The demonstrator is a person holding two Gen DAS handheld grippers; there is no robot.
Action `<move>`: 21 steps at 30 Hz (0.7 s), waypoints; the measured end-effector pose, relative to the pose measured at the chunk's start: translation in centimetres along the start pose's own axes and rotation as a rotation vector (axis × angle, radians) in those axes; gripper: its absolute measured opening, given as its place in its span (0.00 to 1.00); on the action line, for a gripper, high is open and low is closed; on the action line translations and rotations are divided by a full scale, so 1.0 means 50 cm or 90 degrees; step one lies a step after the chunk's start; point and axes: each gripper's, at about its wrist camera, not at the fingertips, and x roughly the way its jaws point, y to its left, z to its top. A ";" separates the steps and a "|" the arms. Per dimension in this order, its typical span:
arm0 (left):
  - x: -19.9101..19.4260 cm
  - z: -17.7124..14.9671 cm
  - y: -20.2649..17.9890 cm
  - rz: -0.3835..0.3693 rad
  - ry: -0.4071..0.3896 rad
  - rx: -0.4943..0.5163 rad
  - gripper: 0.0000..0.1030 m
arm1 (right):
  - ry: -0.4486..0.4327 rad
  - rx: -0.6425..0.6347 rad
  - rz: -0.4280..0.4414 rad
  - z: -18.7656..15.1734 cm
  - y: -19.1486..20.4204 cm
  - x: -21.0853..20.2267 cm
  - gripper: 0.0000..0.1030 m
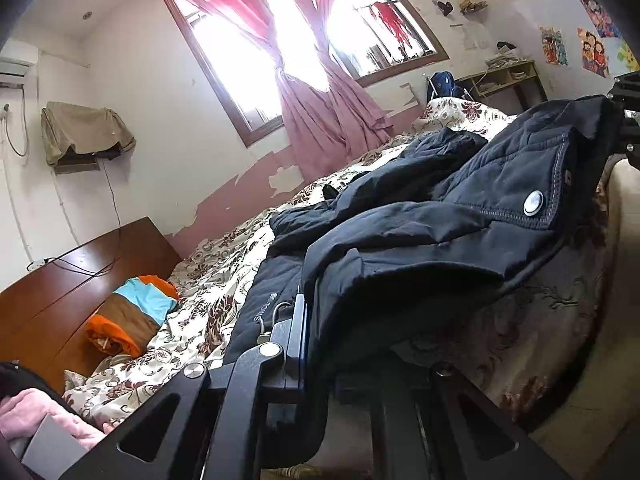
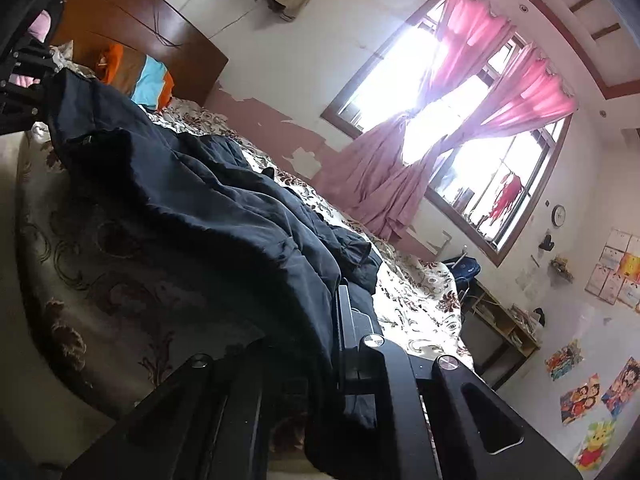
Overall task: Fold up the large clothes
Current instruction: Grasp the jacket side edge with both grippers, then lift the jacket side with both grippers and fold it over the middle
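While both claws are clamped on one edge of the dark jacket (image 1: 420, 216), lifting it off the flowery bed (image 1: 208, 292), they should travel side by side and level. The left claw (image 1: 304, 344) pinches cloth at 6 o'clock in its view, and so does the right claw (image 2: 340, 344). Carry the edge toward the window (image 1: 304, 40) at 12 o'clock, slowly, so no cloth slips.
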 end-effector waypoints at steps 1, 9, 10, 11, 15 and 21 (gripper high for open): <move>0.000 0.003 0.002 -0.001 0.001 -0.002 0.09 | -0.001 0.005 0.001 0.002 -0.003 -0.002 0.06; 0.035 0.087 0.056 -0.013 -0.025 -0.066 0.09 | -0.032 0.059 -0.003 0.051 -0.052 0.025 0.06; 0.044 0.106 0.065 -0.012 -0.033 -0.073 0.09 | -0.038 0.066 -0.006 0.057 -0.060 0.034 0.06; 0.048 0.115 0.071 -0.012 -0.038 -0.076 0.09 | -0.044 0.074 -0.008 0.064 -0.069 0.044 0.06; 0.090 0.182 0.099 -0.013 -0.062 -0.083 0.09 | -0.065 0.108 -0.016 0.104 -0.117 0.111 0.06; 0.174 0.273 0.162 -0.086 -0.053 -0.121 0.09 | -0.071 0.097 0.017 0.159 -0.184 0.217 0.06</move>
